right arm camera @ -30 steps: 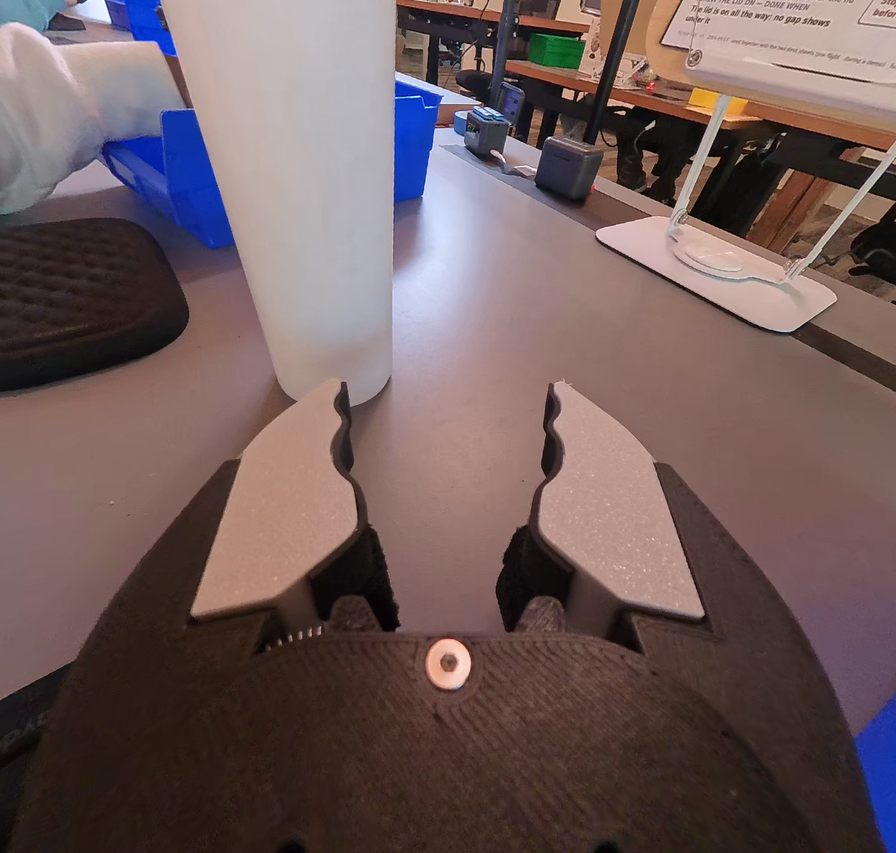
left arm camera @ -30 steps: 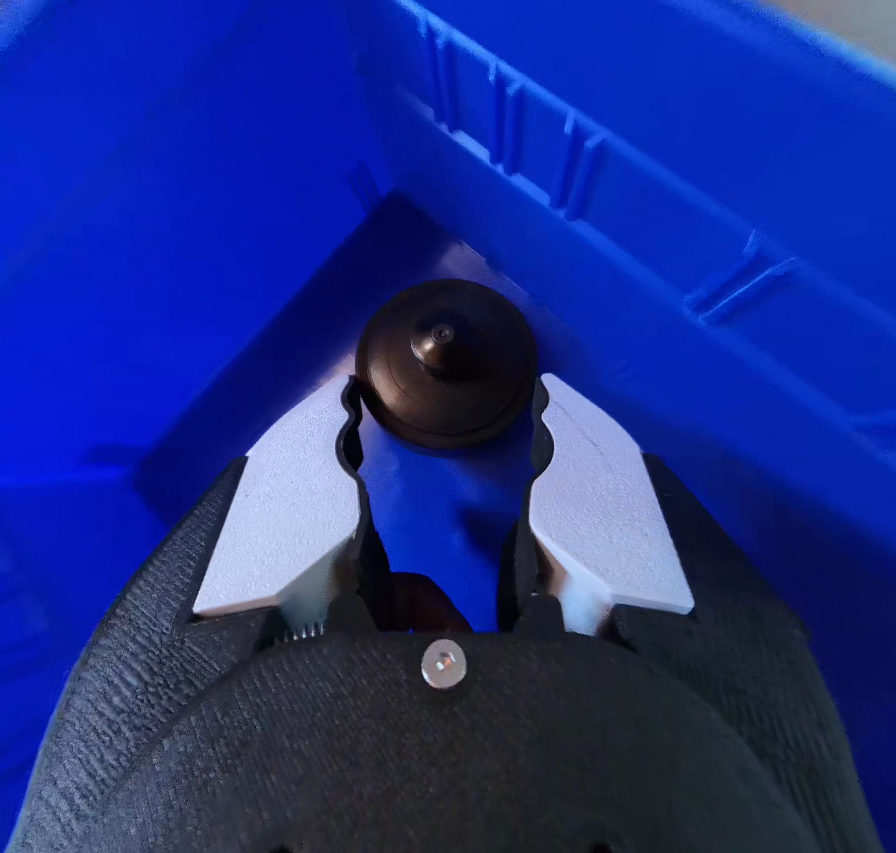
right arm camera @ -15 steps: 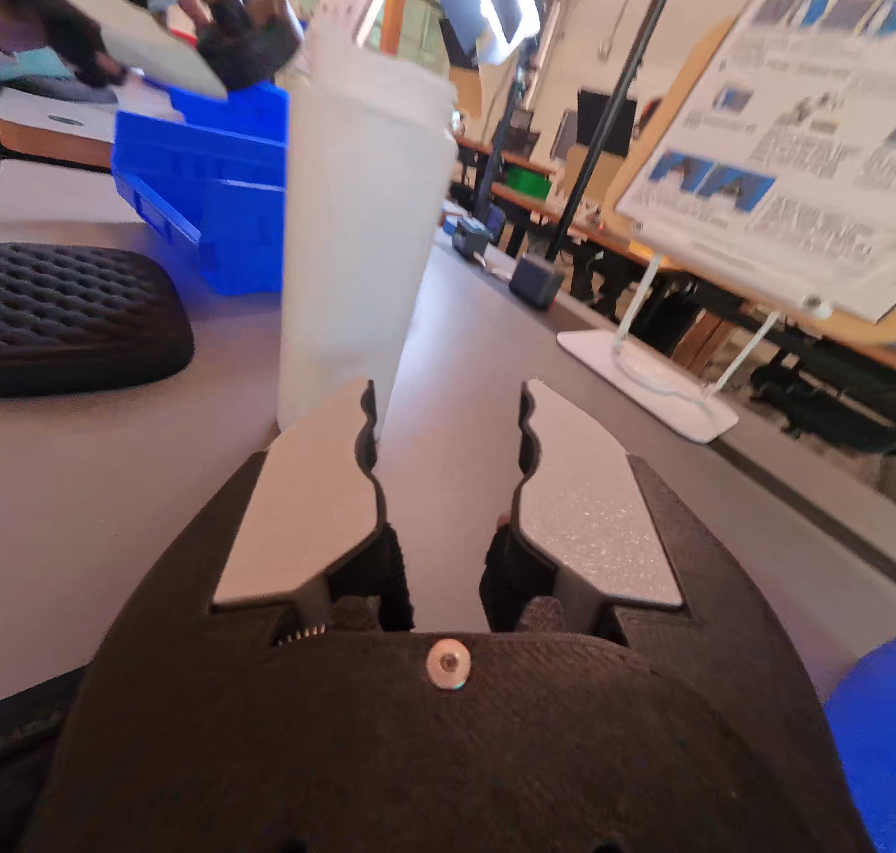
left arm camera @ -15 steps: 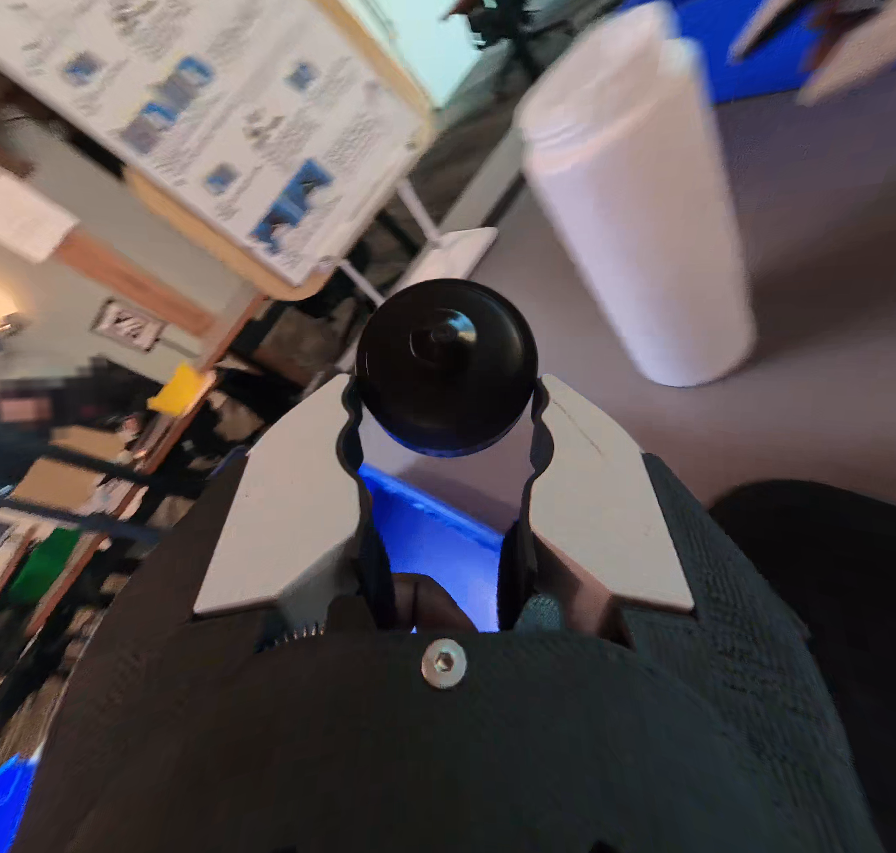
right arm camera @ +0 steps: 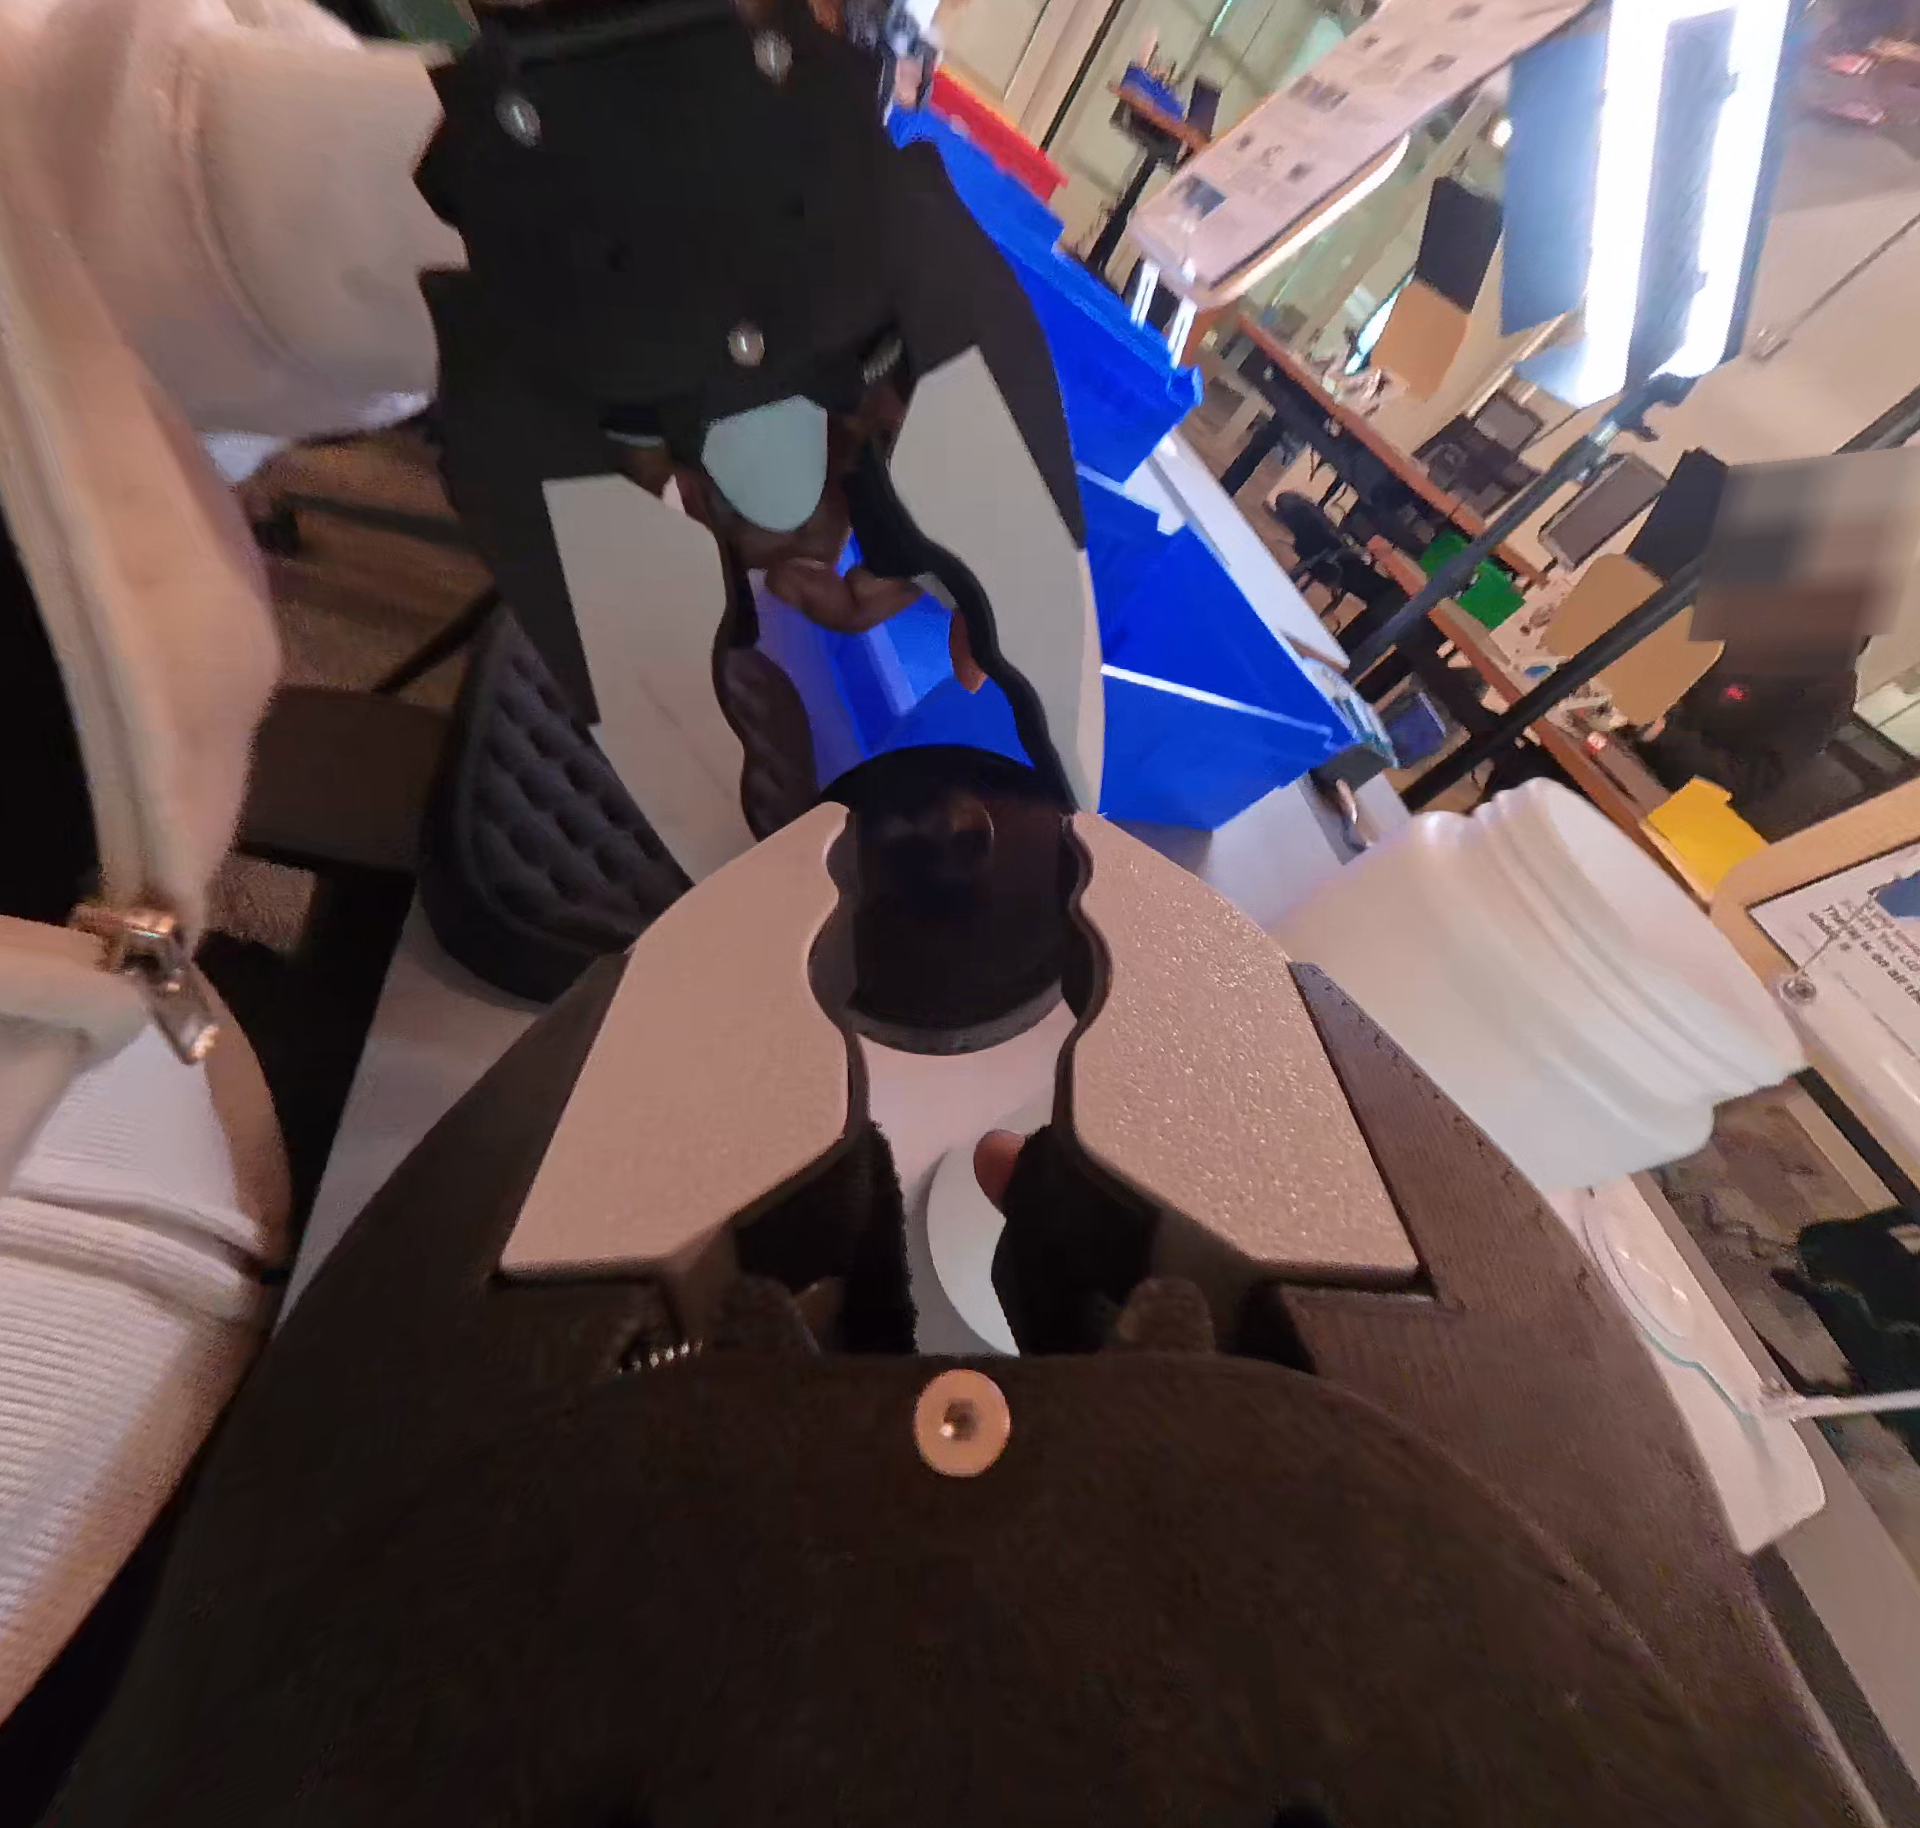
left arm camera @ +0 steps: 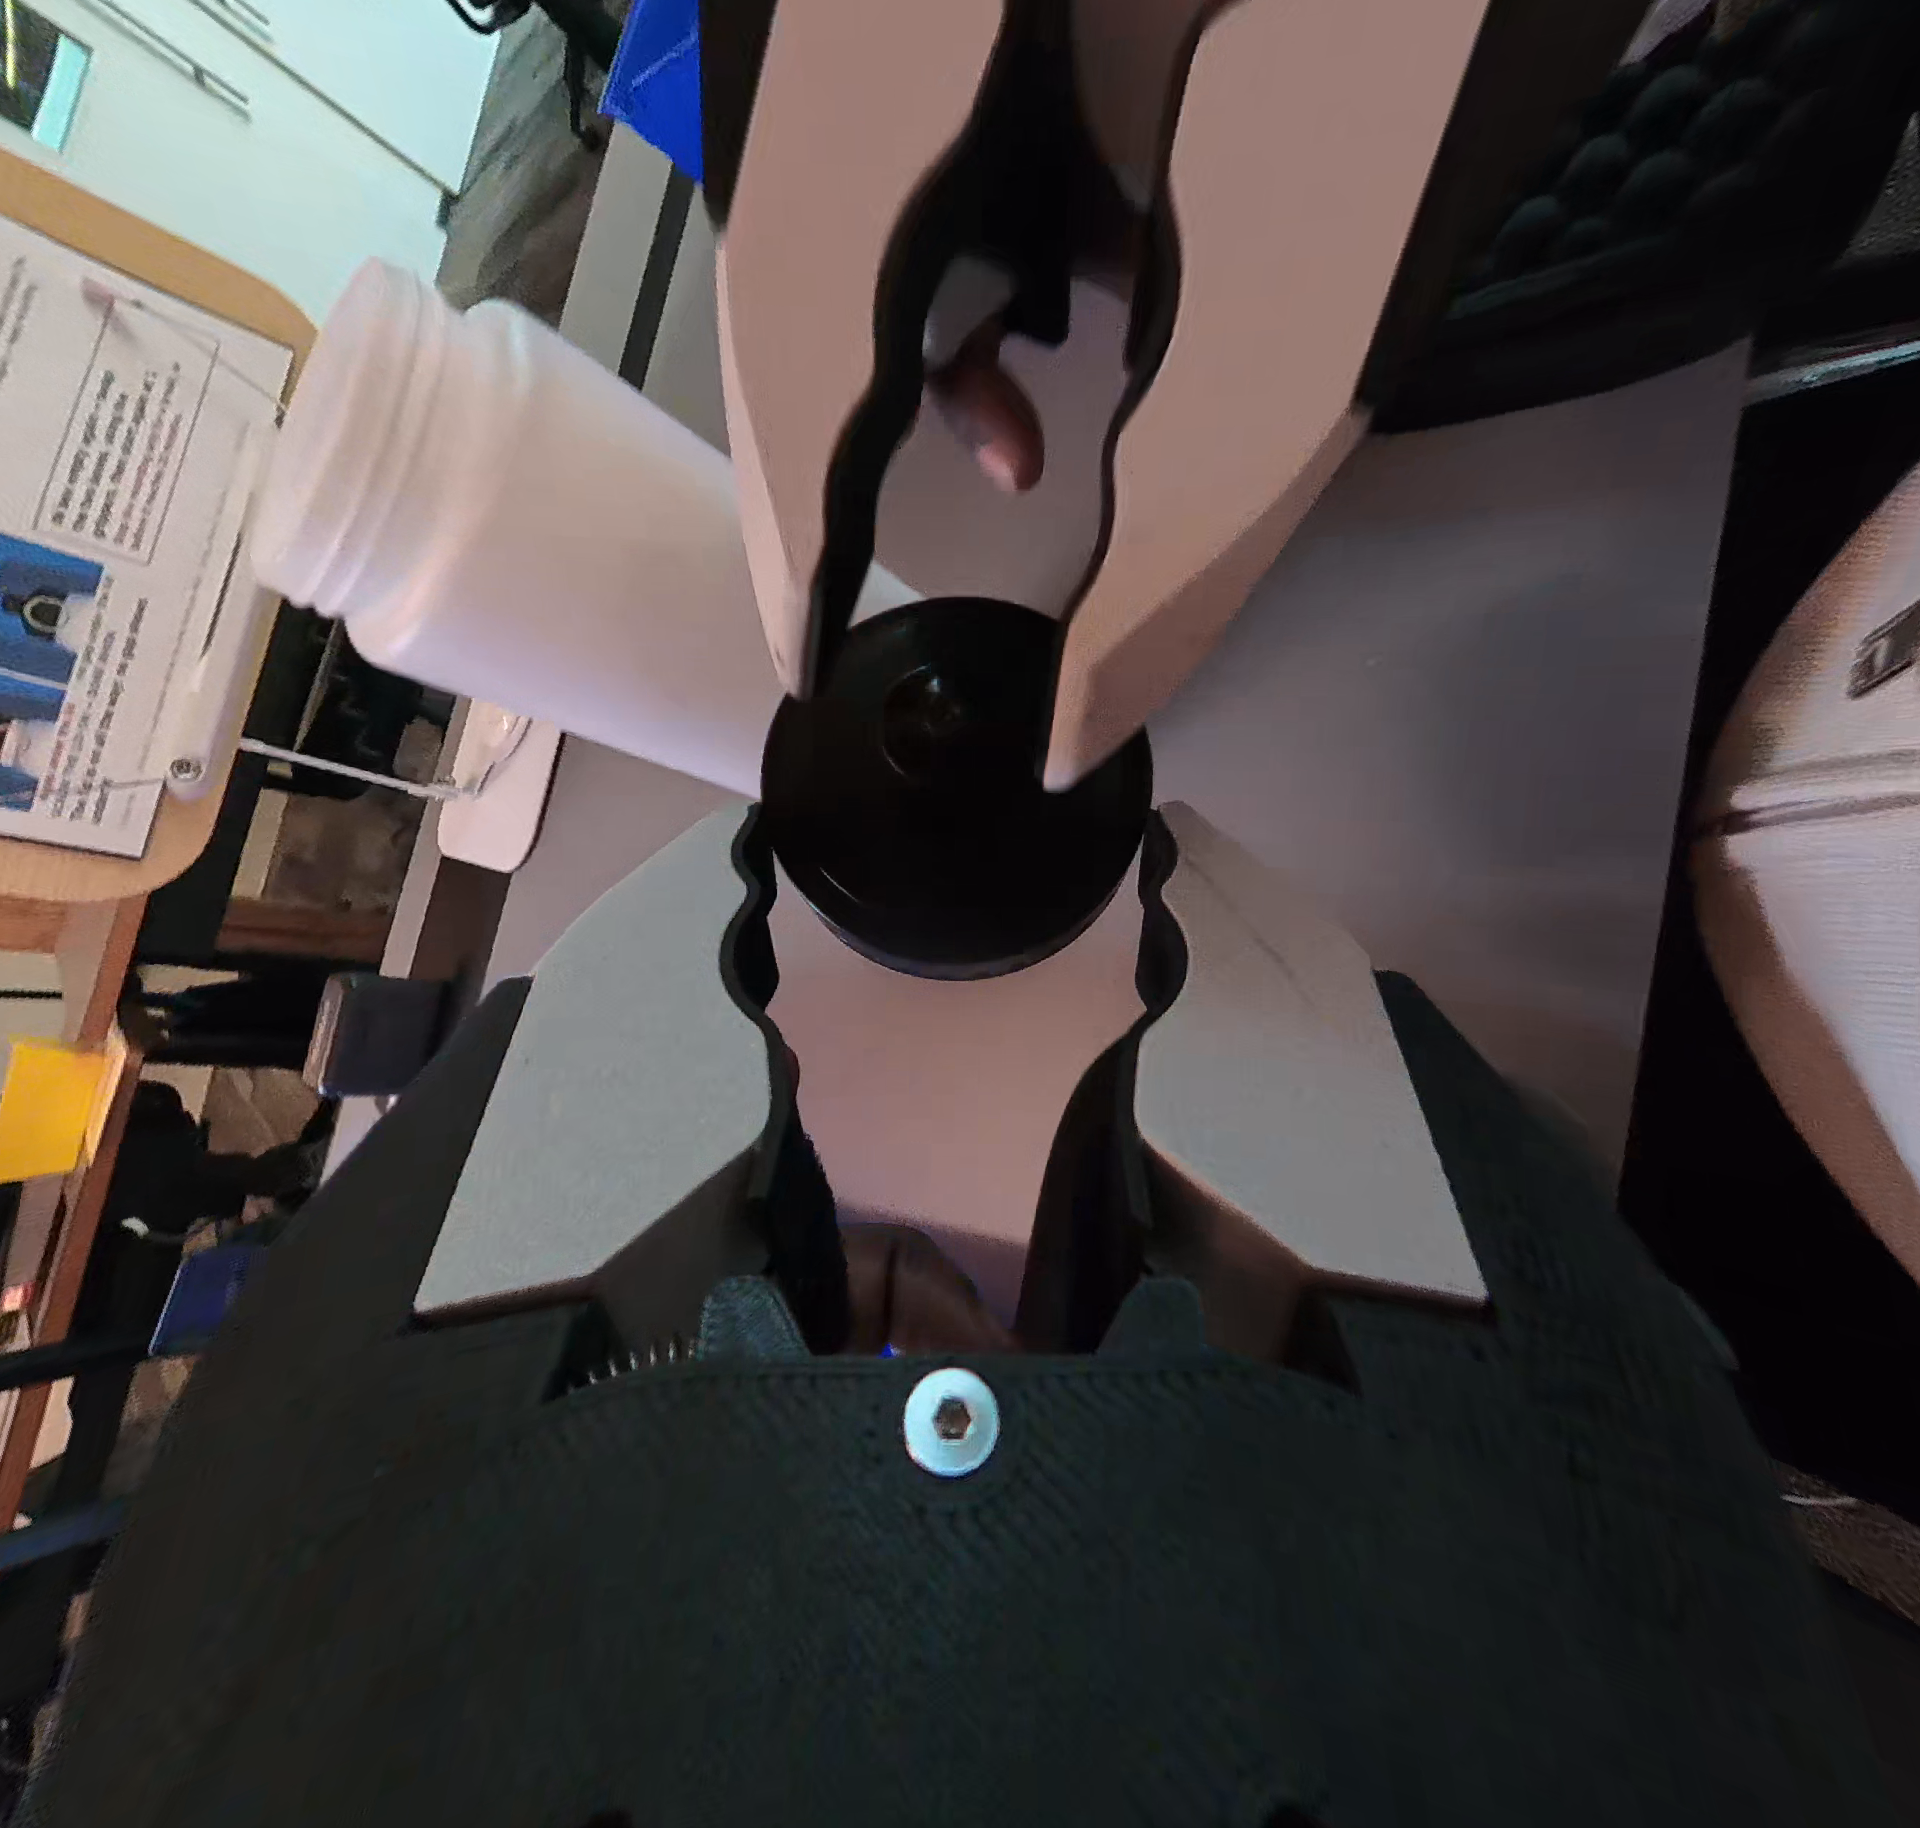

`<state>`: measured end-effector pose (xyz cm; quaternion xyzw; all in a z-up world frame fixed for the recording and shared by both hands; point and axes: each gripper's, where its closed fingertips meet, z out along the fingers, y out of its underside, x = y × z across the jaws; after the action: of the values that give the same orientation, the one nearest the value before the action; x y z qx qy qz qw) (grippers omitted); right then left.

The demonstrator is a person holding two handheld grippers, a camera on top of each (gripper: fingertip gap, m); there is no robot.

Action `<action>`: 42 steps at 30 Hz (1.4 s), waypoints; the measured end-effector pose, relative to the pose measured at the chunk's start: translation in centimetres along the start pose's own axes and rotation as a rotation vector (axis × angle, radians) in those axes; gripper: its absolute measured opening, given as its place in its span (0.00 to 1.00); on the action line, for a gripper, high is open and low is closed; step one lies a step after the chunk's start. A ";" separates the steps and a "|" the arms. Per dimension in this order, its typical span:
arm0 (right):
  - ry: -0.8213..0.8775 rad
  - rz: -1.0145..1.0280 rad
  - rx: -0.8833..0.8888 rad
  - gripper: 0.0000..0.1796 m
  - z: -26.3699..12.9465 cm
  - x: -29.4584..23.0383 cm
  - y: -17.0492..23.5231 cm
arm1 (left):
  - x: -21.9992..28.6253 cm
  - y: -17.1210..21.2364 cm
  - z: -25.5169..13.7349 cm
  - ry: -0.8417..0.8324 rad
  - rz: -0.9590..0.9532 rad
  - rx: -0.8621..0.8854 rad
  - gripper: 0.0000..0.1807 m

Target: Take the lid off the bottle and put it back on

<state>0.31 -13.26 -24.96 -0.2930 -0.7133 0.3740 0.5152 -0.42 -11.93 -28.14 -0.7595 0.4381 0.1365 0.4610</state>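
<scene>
Black plastic lid point(left arm camera: 956, 822) is hanging in the air between the two tools, well off the bottle. Left hand-held gripper point(left arm camera: 954, 848) is clamped on its rim. Right hand-held gripper point(right arm camera: 956, 905) comes at it head-on from the opposite side, fingers around it too, though whether it's actually squeezing I can't tell. White bottle point(left arm camera: 499, 521) stands open on the grey tabletop point(left arm camera: 1403, 656), neck threads bare, off to one side, roughly equally near both, so the lid needs carrying over.

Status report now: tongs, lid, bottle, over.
Left tongs shut on lid. Right tongs flank it, grip unclear. Bottle uncapped, to the side.
</scene>
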 end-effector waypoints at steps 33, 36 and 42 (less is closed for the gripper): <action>-0.256 0.411 -0.303 0.13 -4.3 14.1 -1.7 | -6.3 -5.9 10.6 0.106 -0.654 0.640 0.57; -0.326 0.382 -0.411 0.13 -3.5 12.9 -1.1 | -5.9 -6.3 10.5 0.120 -0.639 0.649 0.57; -0.341 0.333 -0.525 0.13 -3.4 12.0 -0.1 | -5.8 -6.4 10.4 0.124 -0.645 0.664 0.57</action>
<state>-0.05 -2.89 -18.00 -0.4611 -0.8032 0.3005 0.2280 3.29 0.99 -26.47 -0.6751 0.2265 -0.2070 0.6709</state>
